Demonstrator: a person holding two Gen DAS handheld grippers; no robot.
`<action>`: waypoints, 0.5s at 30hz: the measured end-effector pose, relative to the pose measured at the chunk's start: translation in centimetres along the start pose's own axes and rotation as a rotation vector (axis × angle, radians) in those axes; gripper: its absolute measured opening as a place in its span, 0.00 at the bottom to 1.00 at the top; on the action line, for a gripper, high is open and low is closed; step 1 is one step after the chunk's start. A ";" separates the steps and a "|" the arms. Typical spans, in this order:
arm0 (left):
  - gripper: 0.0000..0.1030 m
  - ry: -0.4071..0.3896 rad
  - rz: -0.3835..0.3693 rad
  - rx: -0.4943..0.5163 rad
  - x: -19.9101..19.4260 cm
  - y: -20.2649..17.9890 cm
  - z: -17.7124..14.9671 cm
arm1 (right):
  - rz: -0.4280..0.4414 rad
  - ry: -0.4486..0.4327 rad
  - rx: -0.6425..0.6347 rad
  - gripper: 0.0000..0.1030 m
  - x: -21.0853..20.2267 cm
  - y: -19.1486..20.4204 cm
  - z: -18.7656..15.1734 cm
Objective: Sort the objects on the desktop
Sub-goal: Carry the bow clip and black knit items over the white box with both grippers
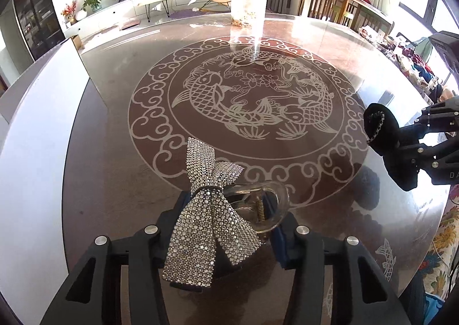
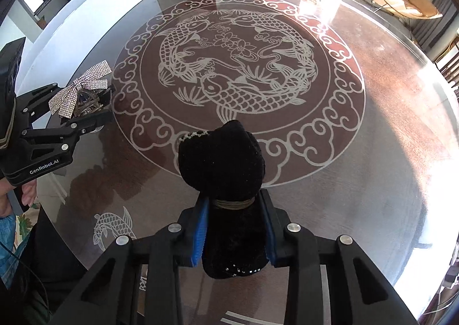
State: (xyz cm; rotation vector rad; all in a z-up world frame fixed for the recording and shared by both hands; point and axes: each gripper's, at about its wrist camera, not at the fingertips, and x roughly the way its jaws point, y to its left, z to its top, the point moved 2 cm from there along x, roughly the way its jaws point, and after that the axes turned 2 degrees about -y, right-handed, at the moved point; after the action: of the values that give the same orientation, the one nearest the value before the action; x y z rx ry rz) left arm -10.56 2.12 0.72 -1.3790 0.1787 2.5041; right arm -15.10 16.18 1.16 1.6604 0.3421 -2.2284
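Note:
A silver rhinestone bow hair clip (image 1: 206, 227) with a clear plastic claw sits between the blue pads of my left gripper (image 1: 229, 210), which is shut on it above the table. From the right wrist view the same bow (image 2: 80, 89) shows at the left in the left gripper (image 2: 94, 106). My right gripper (image 2: 233, 210) is shut on a black velvet bow (image 2: 221, 158) with a small beaded trim, pinching it near its wrapped middle. In the left wrist view that black bow (image 1: 384, 129) and the right gripper (image 1: 424, 138) appear at the right edge.
The round glass table (image 1: 287, 38) carries a koi pattern (image 2: 238, 66) in its centre. A tall clear jar with a black lid (image 1: 249, 3) stands at the far side. A white panel (image 1: 37, 124) lies along the left. Wooden chairs (image 1: 324, 0) stand behind.

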 end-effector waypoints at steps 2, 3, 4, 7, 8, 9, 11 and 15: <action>0.48 -0.016 -0.010 -0.020 -0.8 0.0 -0.3 | -0.030 0.006 0.010 0.33 0.1 0.0 -0.3; 0.48 -0.023 -0.013 -0.029 -1.4 0.0 -0.5 | -0.032 0.008 0.010 0.33 0.1 0.1 -0.3; 0.48 -0.031 -0.017 -0.036 -1.8 0.0 -0.6 | -0.034 0.005 0.008 0.33 0.0 0.3 -0.3; 0.48 -0.057 -0.037 -0.060 -3.8 0.3 -0.8 | -0.016 -0.026 0.008 0.33 -1.3 0.9 0.5; 0.48 -0.067 -0.045 -0.067 -4.6 0.7 -0.5 | -0.011 -0.045 0.008 0.33 -1.8 1.1 1.4; 0.48 -0.079 -0.052 -0.073 -5.5 1.1 -0.2 | -0.006 -0.067 0.005 0.33 -2.6 1.4 1.9; 0.48 -0.107 -0.061 -0.086 -7.7 2.4 0.5 | 0.012 -0.110 0.001 0.33 -3.8 2.6 3.3; 0.48 -0.166 -0.029 -0.128 -12.4 7.2 1.8 | 0.074 -0.182 -0.023 0.33 -6.0 6.7 6.9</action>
State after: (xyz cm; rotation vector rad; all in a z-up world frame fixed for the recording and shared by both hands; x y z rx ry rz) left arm -7.87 -6.53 12.00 -1.2013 -0.0358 2.6307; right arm -16.83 8.14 8.95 1.4210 0.2539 -2.2891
